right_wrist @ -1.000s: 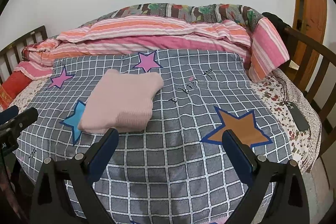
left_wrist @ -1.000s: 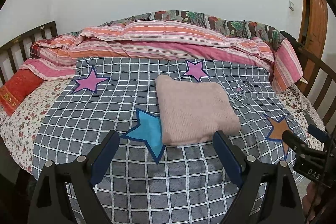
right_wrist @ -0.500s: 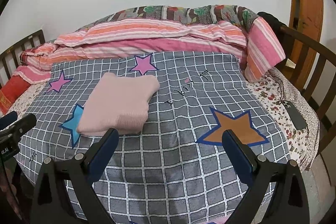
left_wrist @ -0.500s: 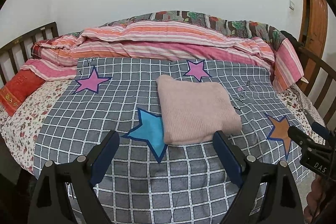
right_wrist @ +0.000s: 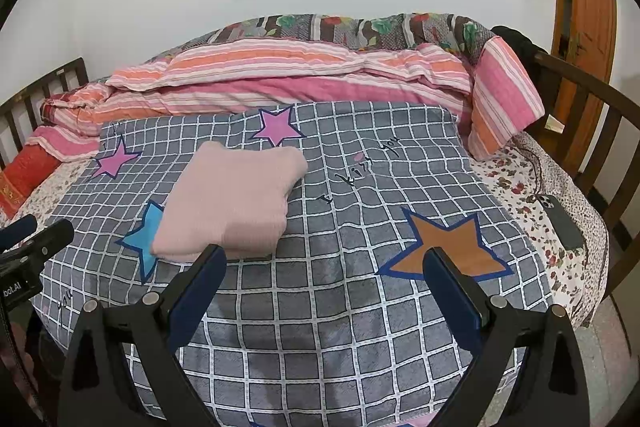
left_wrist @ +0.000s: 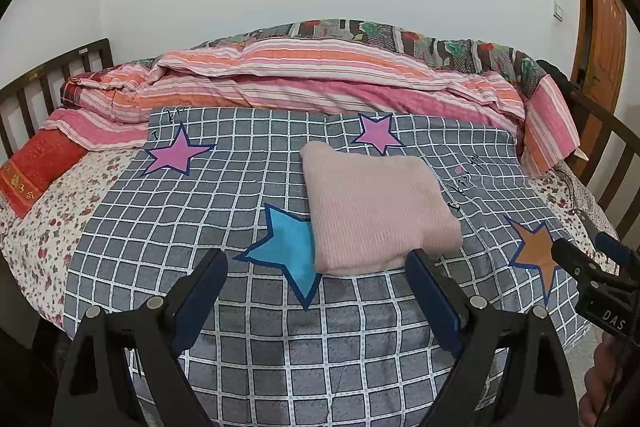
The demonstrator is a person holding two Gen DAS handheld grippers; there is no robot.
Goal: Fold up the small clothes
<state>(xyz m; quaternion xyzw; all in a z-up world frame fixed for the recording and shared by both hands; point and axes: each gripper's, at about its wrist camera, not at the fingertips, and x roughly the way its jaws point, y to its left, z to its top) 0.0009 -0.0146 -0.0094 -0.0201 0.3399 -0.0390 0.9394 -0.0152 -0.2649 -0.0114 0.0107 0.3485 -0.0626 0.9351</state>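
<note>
A pink knit garment [left_wrist: 376,207] lies folded into a neat rectangle on the grey checked blanket [left_wrist: 168,227] with coloured stars. It also shows in the right wrist view [right_wrist: 232,203], left of centre. My left gripper [left_wrist: 316,267] is open and empty, held back from the garment's near edge. My right gripper [right_wrist: 326,263] is open and empty, above the blanket to the right of the garment. Each gripper shows at the edge of the other's view.
A striped pink and orange quilt [left_wrist: 304,83] is piled along the back of the bed. A red pillow [left_wrist: 36,167] lies at the left. A dark phone [right_wrist: 560,219] lies on the floral sheet at the right. Wooden bed rails [right_wrist: 600,131] stand at both sides.
Both grippers have drawn back and risen slightly from the bed; the folded garment has stayed in place. Both stay open.
</note>
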